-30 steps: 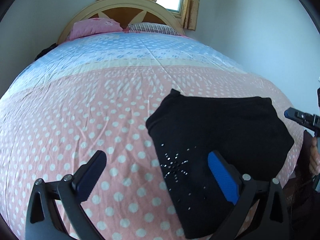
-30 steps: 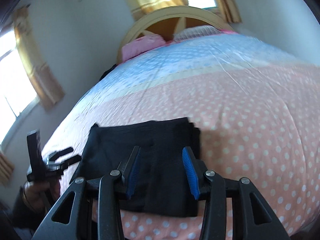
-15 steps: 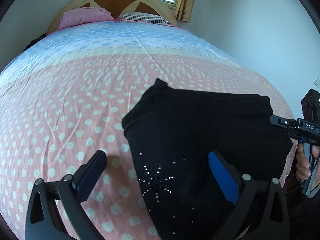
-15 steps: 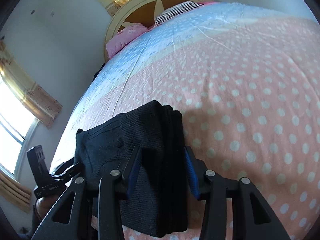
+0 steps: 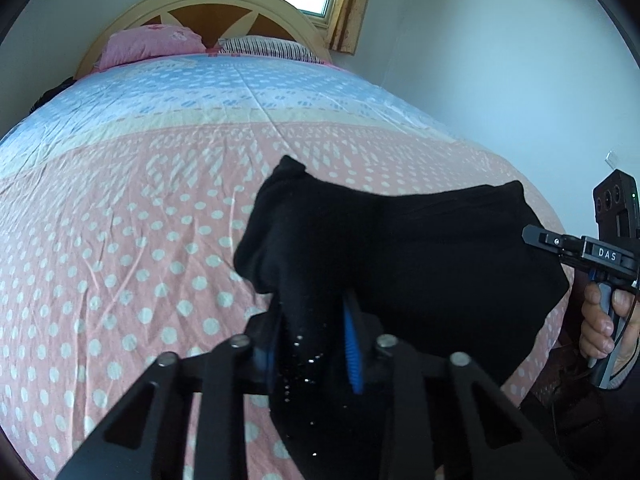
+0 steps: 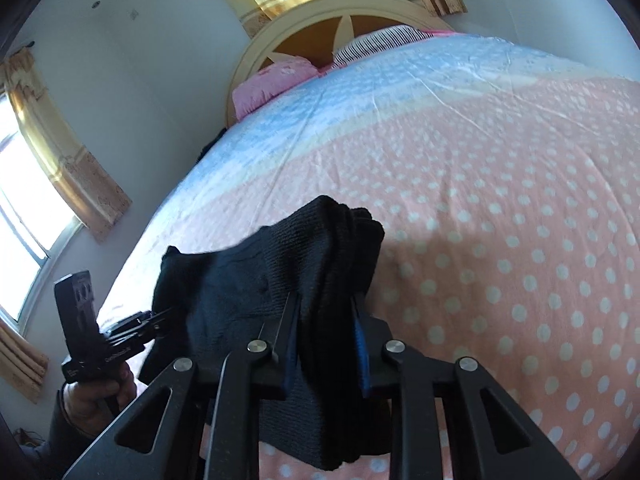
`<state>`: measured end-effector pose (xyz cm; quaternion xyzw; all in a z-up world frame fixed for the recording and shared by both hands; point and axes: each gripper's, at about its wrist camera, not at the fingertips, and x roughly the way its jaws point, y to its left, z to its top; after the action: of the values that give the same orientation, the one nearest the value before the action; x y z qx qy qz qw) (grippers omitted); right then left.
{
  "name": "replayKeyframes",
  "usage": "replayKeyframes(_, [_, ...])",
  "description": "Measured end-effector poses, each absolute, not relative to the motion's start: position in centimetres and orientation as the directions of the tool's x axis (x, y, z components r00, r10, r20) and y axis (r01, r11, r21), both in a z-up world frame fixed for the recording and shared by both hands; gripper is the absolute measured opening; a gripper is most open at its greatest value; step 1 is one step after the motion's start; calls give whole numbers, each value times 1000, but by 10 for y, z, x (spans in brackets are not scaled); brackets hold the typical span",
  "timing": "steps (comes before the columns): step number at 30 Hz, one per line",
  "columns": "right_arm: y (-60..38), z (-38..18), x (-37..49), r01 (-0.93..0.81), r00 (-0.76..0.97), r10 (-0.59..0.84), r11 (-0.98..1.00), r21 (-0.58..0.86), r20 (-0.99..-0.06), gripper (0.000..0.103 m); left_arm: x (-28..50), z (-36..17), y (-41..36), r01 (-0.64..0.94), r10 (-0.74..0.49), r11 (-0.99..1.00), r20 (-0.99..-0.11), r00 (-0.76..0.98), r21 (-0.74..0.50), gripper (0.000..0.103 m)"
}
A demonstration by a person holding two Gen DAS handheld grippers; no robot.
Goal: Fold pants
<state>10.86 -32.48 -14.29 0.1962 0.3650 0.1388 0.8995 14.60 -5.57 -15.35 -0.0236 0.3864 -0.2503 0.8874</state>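
Observation:
The black pants (image 5: 420, 256) are folded into a thick bundle at the near edge of the bed. My left gripper (image 5: 310, 332) is shut on the bundle's left end, where small shiny studs dot the cloth. That end bunches up and rises off the cover. My right gripper (image 6: 326, 340) is shut on the other end of the black pants (image 6: 256, 280), several layers pinched between its blue pads. In the left wrist view the right gripper (image 5: 532, 236) touches the pants' right edge, held by a hand (image 5: 600, 328). The left gripper (image 6: 160, 318) shows in the right wrist view.
The bed (image 5: 120, 240) has a pink cover with white dots, and a blue band farther back. A pink pillow (image 5: 152, 42) and a striped pillow (image 5: 268, 46) lie against the arched headboard (image 5: 224, 4). A white wall (image 5: 500, 80) runs along the right side. Curtained windows (image 6: 36, 184) stand at left.
Both grippers have gone from open to shut on the ends of the pants. The bundle has bunched and lifted from lying flat on the cover.

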Motion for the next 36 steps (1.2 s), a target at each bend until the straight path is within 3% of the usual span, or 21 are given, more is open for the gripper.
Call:
replayKeyframes(9, [-284,-99,133,-218,690,411,903,371,-596,23,134,-123,-17,374,-432,898,-629,646,-232,18])
replayKeyframes(18, [-196,-85,187,-365,627,496,868,336,-601,23,130,-99,56,240,-278,960,-611,741,-145,17])
replayKeyframes(36, [-47,-103,262,-500,491,598,789,357,-634,23,118,-105,162,19,-78,995,-623,778,-101,17])
